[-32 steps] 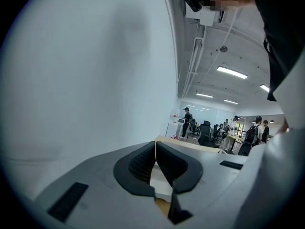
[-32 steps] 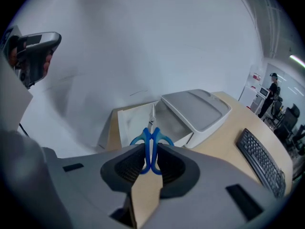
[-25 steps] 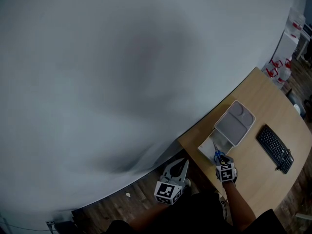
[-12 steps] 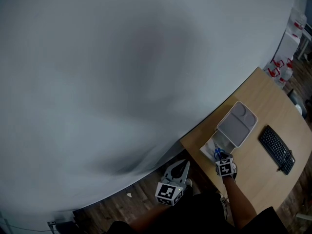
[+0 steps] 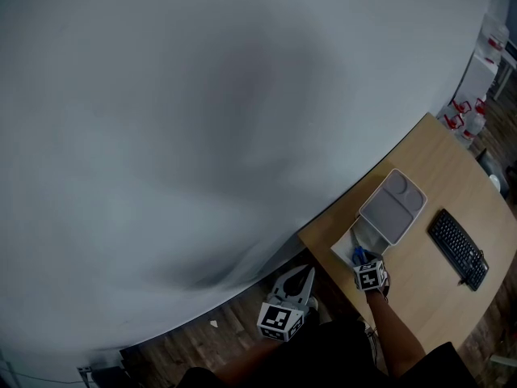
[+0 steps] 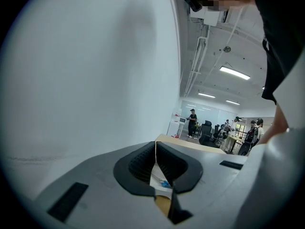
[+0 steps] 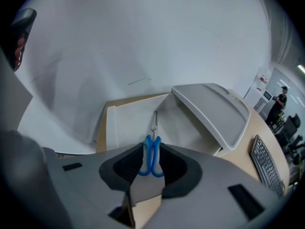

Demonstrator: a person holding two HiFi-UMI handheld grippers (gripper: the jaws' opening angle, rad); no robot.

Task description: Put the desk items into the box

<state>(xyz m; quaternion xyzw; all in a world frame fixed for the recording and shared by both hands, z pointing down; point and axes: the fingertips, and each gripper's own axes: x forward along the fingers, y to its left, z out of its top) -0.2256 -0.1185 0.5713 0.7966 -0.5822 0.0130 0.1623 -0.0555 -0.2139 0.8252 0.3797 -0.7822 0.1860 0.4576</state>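
A white box [image 5: 361, 241] stands open on the wooden desk [image 5: 440, 164], its grey lid [image 5: 393, 205] leaning back. In the right gripper view the box's pale inside [image 7: 127, 123] lies just ahead, beside the lid [image 7: 214, 112]. My right gripper [image 5: 361, 260] [image 7: 151, 149] hangs over the box with blue-handled scissors [image 5: 358, 254] [image 7: 154, 123] between its jaws, blades pointing into the box. The jaws are opening, though the handles still touch both tips. My left gripper [image 5: 304, 271] [image 6: 156, 144] hangs off the desk's left edge, shut and holding nothing.
A black keyboard [image 5: 457, 247] [image 7: 265, 163] lies on the desk right of the box. A pale wall fills the left of every view. Wooden floor [image 5: 218, 334] shows below the desk's edge. White bottles with red caps [image 5: 467, 118] stand beyond the desk's far end.
My right gripper has crept a little forward over the box with the scissors. The left gripper has stayed in place.
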